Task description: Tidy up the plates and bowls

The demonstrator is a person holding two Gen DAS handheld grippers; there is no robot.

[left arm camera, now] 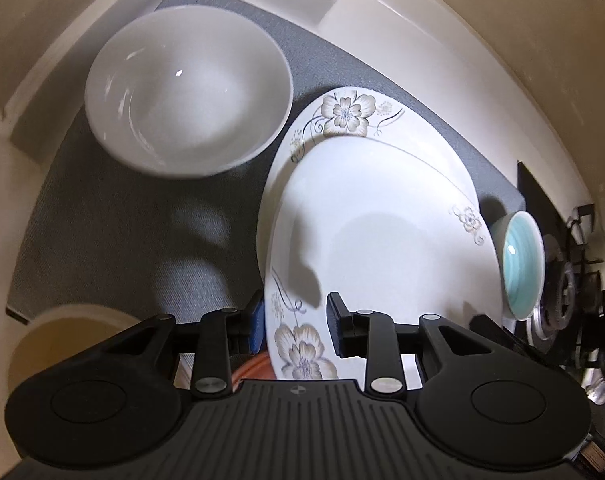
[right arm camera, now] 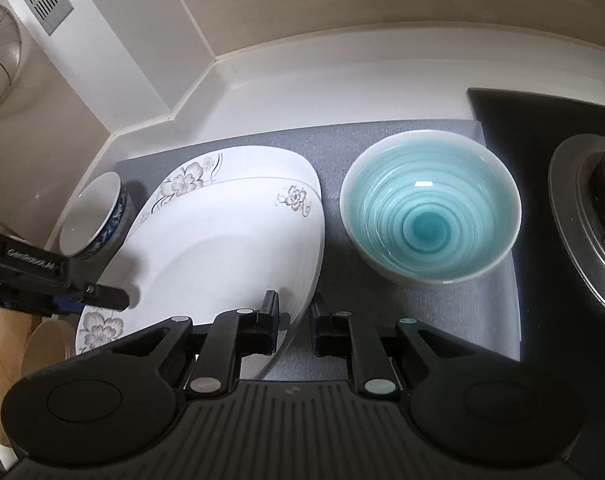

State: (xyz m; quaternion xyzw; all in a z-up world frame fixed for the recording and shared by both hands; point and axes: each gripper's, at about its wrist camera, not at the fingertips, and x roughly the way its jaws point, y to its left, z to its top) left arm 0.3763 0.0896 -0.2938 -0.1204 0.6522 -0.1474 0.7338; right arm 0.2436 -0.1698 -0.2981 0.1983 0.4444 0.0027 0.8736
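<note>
The landmark here is the top floral plate (right arm camera: 222, 256), which lies on a second floral plate (right arm camera: 262, 160) on the grey mat (right arm camera: 422, 320).

Left of the plates stands the white bowl (left arm camera: 188, 88), close to their rim; whether it touches is not clear. The left gripper (left arm camera: 292, 320) sits at the near left edge of the top plate. Its jaws straddle that rim, one finger outside and one over the plate's face, but a gap shows beside the rim, so I judge them released and not yet clamped. The gripper points forward and slightly down along the plate.

At the right edge of the same plate is the right gripper (right arm camera: 294, 322). Its left finger is over the rim and its right finger over the mat; the jaws stand apart, grasping nothing. Right of the plates, a little apart, stands the blue bowl (right arm camera: 430, 212), and beyond it is the stove (right arm camera: 582, 216).

To do this step well, both grippers should probably close on the rim evenly and lift level, so the top plate does not scrape the lower one or bump either bowl.
</note>
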